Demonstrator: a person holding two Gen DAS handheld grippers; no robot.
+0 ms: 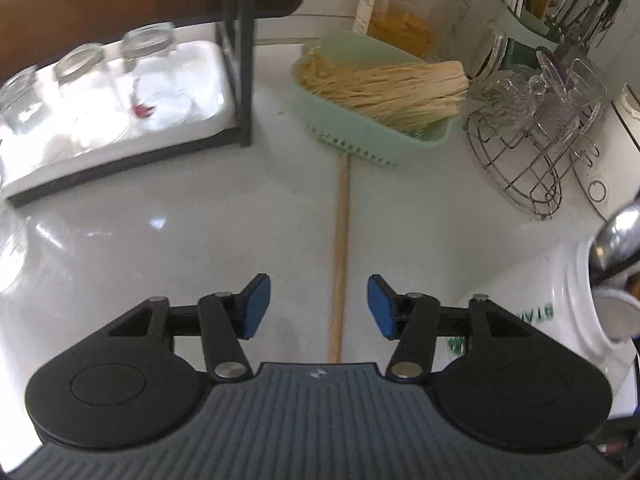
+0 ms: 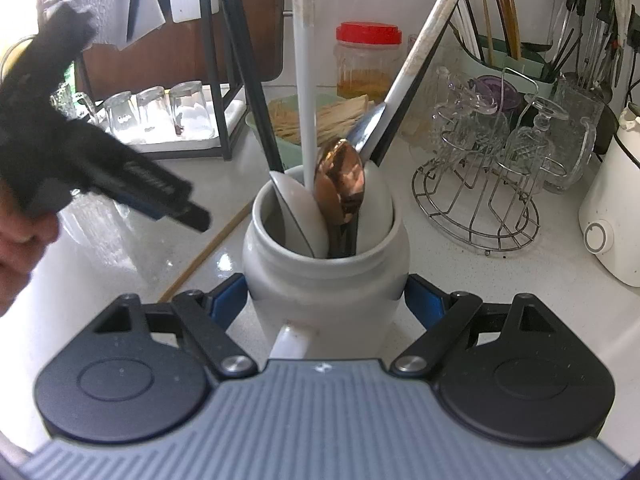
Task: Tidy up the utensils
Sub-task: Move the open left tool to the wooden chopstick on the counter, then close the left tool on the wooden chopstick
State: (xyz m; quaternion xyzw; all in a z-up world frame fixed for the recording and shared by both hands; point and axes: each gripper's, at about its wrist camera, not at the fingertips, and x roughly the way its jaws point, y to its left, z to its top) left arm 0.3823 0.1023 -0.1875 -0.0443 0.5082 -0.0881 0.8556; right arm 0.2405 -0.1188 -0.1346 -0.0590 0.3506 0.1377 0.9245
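Observation:
A thin wooden chopstick lies on the white counter, its far end under a mint basket. My left gripper hovers over the near end, open, with the stick between its blue pads and touching neither. In the right wrist view the left gripper is seen from the side, low at the left, beside the same chopstick. My right gripper is shut on a white ceramic jar, a pad on each side. The jar holds a copper spoon, a steel spoon, white handles and a black handle.
The mint basket holds a bundle of pale sticks. A black-framed tray with upturned glasses stands left, a wire rack of glassware right. Behind are a red-lidded jar and a green utensil caddy. A white appliance stands far right.

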